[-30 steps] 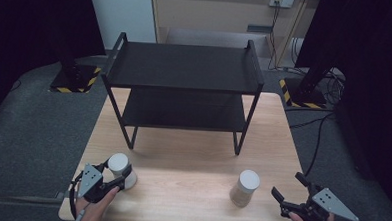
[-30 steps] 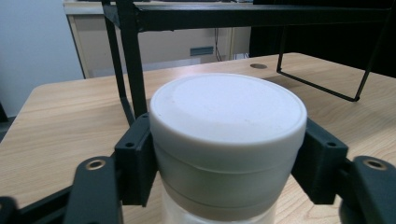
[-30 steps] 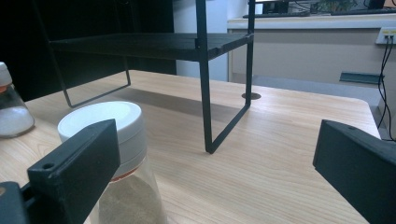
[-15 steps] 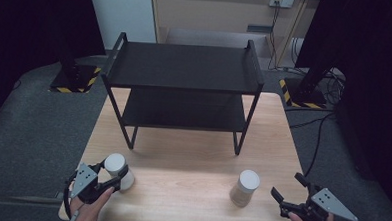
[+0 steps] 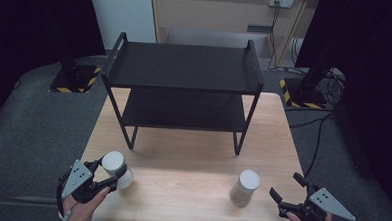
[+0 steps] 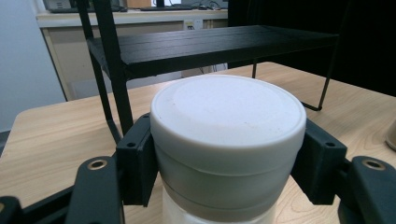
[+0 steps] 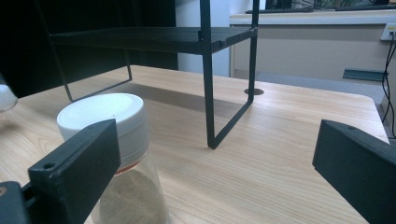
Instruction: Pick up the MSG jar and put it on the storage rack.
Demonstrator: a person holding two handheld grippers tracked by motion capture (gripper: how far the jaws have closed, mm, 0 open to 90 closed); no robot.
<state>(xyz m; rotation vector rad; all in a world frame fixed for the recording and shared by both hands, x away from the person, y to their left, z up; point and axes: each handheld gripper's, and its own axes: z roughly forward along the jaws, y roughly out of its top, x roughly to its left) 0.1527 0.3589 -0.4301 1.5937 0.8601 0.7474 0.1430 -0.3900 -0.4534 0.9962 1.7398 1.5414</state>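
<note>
Pale wooden table (image 5: 191,165), black two-tier shelf (image 5: 185,70), grey carpet, left gripper (image 5: 103,172) jaws grasping white-lidded jar (image 5: 115,164), right gripper (image 5: 288,189) jaws released

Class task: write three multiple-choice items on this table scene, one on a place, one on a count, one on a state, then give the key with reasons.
1. Where does the jar with brown contents stand?
A. on the black shelf's top
B. on the table near the right gripper
C. on the floor

2. How many white-lidded jars are there?
A. one
B. two
C. four

3. How are the left gripper's jaws?
A. shut on a white-lidded jar
B. open and empty
C. shut on nothing

Key: B, it sits on the wooden table beside the right gripper; B, one by each hand; A, the left gripper clamps the white-lidded jar under its lid.
</note>
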